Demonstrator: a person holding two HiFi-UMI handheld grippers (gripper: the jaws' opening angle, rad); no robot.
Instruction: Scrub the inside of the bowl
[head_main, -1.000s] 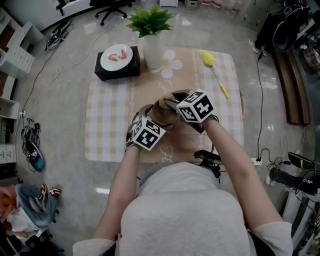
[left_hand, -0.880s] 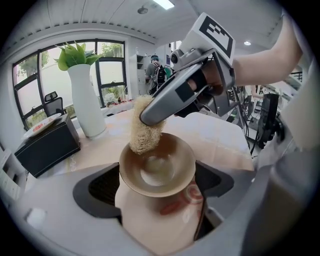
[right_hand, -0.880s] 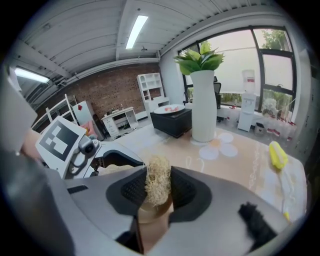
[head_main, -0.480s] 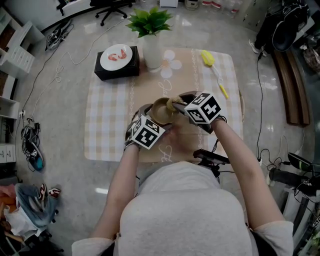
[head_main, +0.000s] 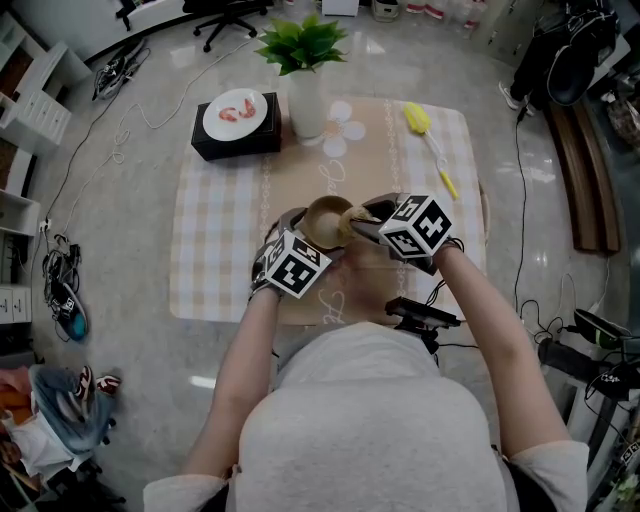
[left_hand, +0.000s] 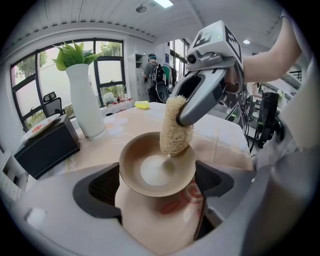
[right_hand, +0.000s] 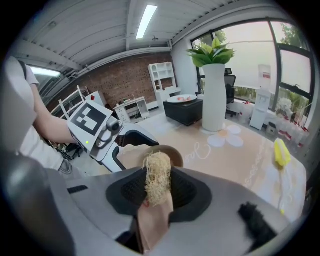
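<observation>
A tan bowl (left_hand: 156, 168) sits clamped between the jaws of my left gripper (left_hand: 157, 182), tilted toward the camera, with a pale glossy centre. In the head view the bowl (head_main: 323, 222) is held above the table's middle, with the left gripper (head_main: 300, 252) just below it. My right gripper (right_hand: 157, 187) is shut on a straw-coloured loofah scrubber (right_hand: 157, 176). The scrubber (left_hand: 175, 126) hangs from the right gripper (head_main: 358, 222) with its lower end resting on the bowl's inner wall at the right rim.
A checked tablecloth (head_main: 215, 235) covers the table. At the back stand a white vase with a green plant (head_main: 304, 90), a black box with a white plate (head_main: 234, 122), and a yellow brush (head_main: 428, 140). Cables and a black device (head_main: 418, 314) lie near the table's front edge.
The right gripper has shifted right and slightly toward me, drawing the scrubber from over the bowl's middle to its right rim. The left gripper and bowl have stayed almost still.
</observation>
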